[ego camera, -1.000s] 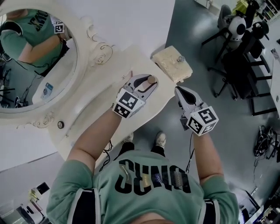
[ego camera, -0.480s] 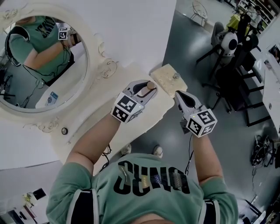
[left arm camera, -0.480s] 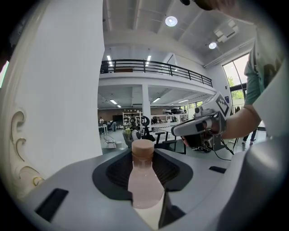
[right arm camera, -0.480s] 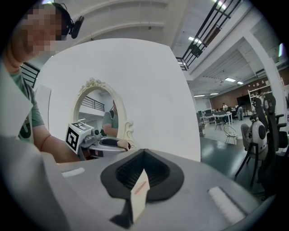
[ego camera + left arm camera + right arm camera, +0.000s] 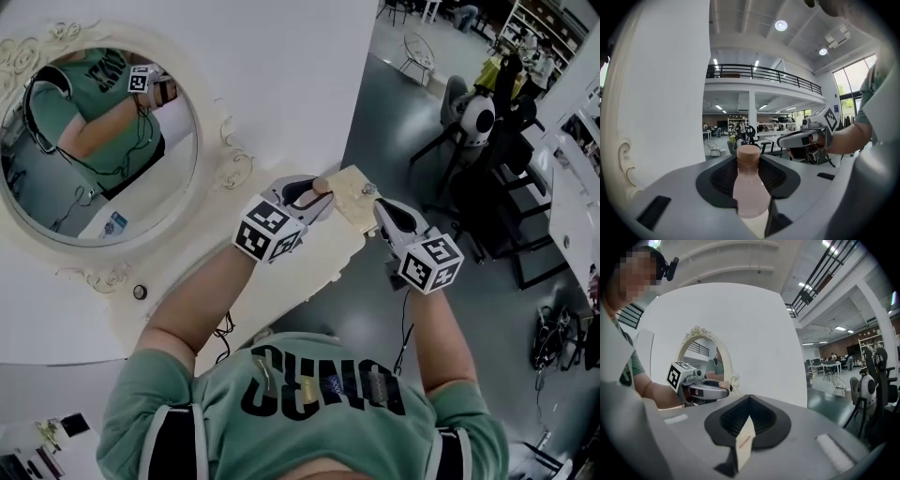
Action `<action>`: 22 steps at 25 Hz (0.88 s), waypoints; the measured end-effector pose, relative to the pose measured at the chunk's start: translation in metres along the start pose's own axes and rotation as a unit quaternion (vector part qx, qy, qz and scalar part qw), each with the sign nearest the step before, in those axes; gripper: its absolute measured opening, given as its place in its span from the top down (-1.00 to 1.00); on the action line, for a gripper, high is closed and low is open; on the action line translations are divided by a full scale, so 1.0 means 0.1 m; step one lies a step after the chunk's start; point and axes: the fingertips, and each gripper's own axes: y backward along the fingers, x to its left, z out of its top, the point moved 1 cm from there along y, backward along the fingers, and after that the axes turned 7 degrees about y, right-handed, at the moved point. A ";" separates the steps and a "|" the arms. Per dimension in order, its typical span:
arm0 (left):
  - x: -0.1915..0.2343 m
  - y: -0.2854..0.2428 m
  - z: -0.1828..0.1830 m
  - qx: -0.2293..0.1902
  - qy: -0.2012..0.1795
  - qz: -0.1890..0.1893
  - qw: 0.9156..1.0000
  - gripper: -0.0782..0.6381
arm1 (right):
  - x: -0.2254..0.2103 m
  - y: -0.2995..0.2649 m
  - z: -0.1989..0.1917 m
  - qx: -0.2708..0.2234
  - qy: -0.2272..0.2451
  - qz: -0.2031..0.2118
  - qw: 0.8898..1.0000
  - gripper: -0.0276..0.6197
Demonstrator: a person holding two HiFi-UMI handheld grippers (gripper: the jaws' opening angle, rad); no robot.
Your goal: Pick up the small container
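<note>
The small container is a pale pink bottle with a tan cap. My left gripper is shut on its body, and the cap sticks out past the fingertips. In the head view the left gripper hangs above the cream vanity top, close to the white wall. My right gripper is beside it on the right, over the grey floor. It is shut on a small white slip with red print. Each gripper also shows in the other's view: left gripper, right gripper.
A cream box with a small metal knob lies between the two grippers' tips. An oval ornate-framed mirror hangs on the wall at the left. Black chairs and desks stand on the floor at the right.
The head view has swung, so the mirror and wall fill more of it. Both grippers now sit nearer the cream box in the picture. The bottle is still held in the left gripper.
</note>
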 end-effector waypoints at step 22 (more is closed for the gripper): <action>-0.16 0.26 1.29 -0.031 0.002 -0.012 0.999 0.39 | -0.13 0.13 0.97 -0.040 0.041 -0.007 0.998 0.89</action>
